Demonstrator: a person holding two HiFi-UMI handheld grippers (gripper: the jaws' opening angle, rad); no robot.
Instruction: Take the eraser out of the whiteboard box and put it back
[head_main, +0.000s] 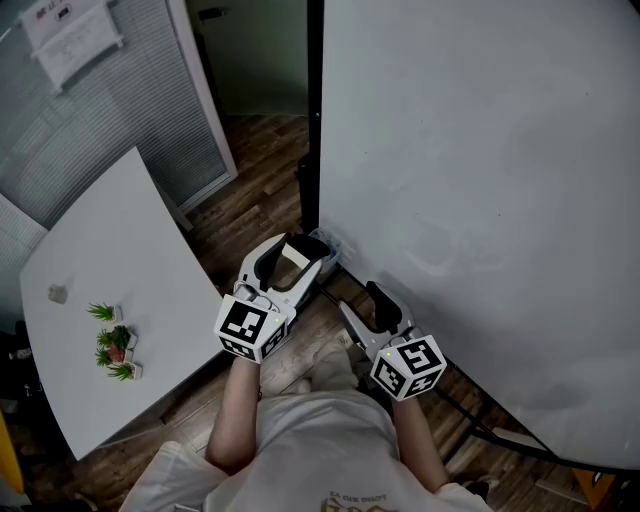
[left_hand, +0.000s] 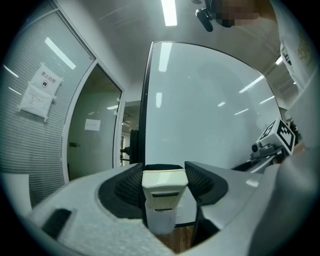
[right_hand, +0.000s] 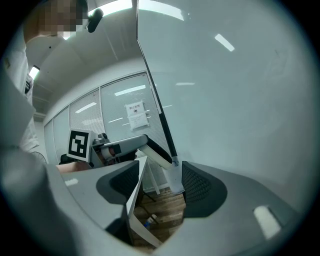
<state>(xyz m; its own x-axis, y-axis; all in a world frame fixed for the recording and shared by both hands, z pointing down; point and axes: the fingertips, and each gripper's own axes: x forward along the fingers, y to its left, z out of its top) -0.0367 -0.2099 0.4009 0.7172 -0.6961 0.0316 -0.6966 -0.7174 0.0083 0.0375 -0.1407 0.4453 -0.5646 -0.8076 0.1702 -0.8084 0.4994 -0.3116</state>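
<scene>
**Head view:** A person stood on a brown wood-plank floor (head_main: 255, 195) before a large white whiteboard (head_main: 480, 200) with a black frame, which filled the right of the room. A white table (head_main: 130, 250) carrying small green potted plants (head_main: 115, 345) lay to the left, in front of a glass partition (head_main: 90, 120) hung with grey blinds. The left gripper (head_main: 297, 250) pinched the cream-coloured block eraser (head_main: 293, 268) right at the translucent plastic whiteboard box (head_main: 335, 248), fixed low on the board's left edge. Whether the eraser's lower end sat inside the box could not be told. The right gripper (head_main: 362, 300) hovered just beside the left one, near the board. A strip of bare floor ran between table and board.

**Left gripper view:** Both ribbed black pads pressed on the eraser, which stood upright with the pale box directly beneath it. The board's black edge rose just behind. An open doorway (left_hand: 95, 145) showed to its left, under a ceiling light strip (left_hand: 169, 12).

**Right gripper view:** The jaws stood spread with nothing between them, and the table's edge and the floor showed through the gap. The left gripper's tip met the box on the board's frame, close to the right jaw.
</scene>
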